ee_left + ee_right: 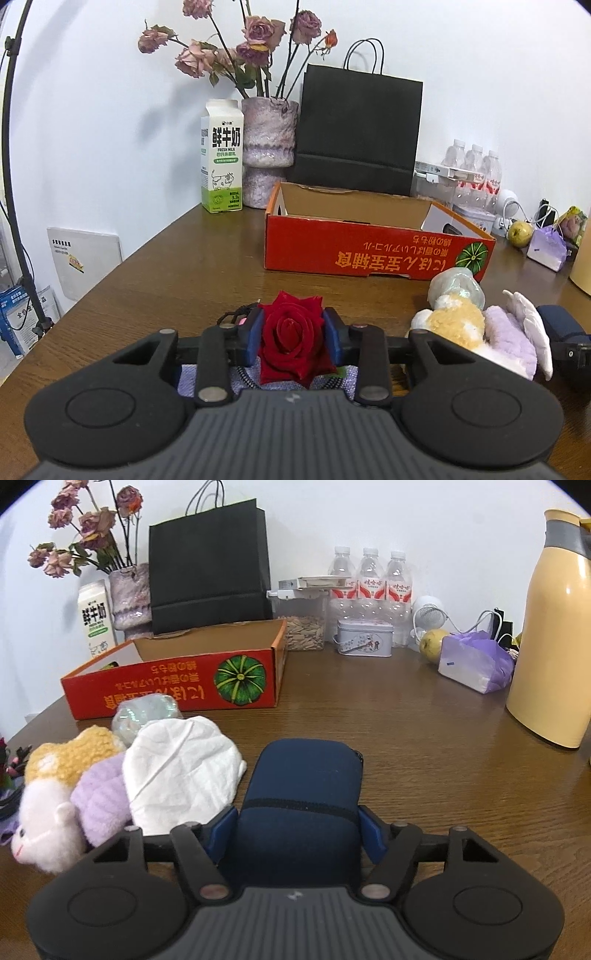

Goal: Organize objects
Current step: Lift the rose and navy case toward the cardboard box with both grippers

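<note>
My left gripper (293,334) is shut on a red rose (293,338), blue pads pressed on both its sides, low over the wooden table (184,266). My right gripper (297,829) is shut on a navy blue pouch (304,786) that lies on the table (406,746). The open red cardboard box (369,251) with a pumpkin print stands ahead; it also shows in the right wrist view (177,686). A plush toy (476,332) with white wings lies right of the rose; it also shows in the right wrist view (122,779), left of the pouch.
A milk carton (221,158), a vase of dried roses (267,147) and a black paper bag (358,133) stand at the back. Water bottles (369,579), a tin (364,638), a jar of seeds (306,627), a pear (432,644), a purple packet (476,661) and a yellow flask (550,627) stand to the right.
</note>
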`<action>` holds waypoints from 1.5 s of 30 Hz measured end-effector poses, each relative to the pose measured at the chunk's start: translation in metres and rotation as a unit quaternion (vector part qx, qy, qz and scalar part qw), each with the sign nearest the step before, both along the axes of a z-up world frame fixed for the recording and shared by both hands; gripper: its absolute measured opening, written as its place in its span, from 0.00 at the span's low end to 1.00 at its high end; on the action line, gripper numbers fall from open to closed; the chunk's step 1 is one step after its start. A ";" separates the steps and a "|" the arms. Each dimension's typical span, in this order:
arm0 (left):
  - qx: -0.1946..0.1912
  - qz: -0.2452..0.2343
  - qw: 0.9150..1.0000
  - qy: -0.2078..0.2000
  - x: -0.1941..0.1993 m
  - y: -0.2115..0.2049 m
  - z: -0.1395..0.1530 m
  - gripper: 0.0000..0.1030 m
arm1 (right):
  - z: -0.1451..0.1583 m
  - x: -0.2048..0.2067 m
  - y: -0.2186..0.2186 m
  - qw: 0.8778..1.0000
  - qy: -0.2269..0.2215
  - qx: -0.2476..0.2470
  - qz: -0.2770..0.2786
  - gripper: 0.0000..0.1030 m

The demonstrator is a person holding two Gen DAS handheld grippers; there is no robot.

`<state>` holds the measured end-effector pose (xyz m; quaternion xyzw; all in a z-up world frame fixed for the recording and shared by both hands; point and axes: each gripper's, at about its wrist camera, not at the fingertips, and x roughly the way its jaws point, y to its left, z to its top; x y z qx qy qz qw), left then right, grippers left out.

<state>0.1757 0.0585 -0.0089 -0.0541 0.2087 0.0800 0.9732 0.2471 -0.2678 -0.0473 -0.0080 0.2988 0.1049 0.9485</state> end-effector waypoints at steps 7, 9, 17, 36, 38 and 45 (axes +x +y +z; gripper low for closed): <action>-0.002 -0.001 1.000 -0.009 -0.011 -0.003 0.007 0.34 | 0.011 -0.014 -0.002 1.000 -0.027 0.011 0.009 0.65; -0.001 -0.004 1.000 -0.012 -0.013 -0.004 0.009 0.34 | 0.014 -0.017 -0.001 0.999 -0.032 0.013 0.012 0.65; 0.003 -0.013 1.000 -0.019 -0.015 -0.011 0.015 0.34 | 0.024 -0.024 0.007 0.998 -0.046 0.019 0.036 0.65; 0.003 -0.036 0.999 -0.033 0.000 -0.026 0.039 0.33 | 0.054 -0.023 0.043 0.993 -0.076 0.023 0.089 0.65; 0.001 -0.040 0.999 -0.034 0.003 -0.030 0.042 0.33 | 0.057 -0.022 0.048 0.992 -0.078 0.024 0.094 0.65; -0.002 -0.052 0.998 -0.048 0.014 -0.043 0.055 0.33 | 0.064 -0.017 0.061 0.990 -0.083 0.031 0.109 0.65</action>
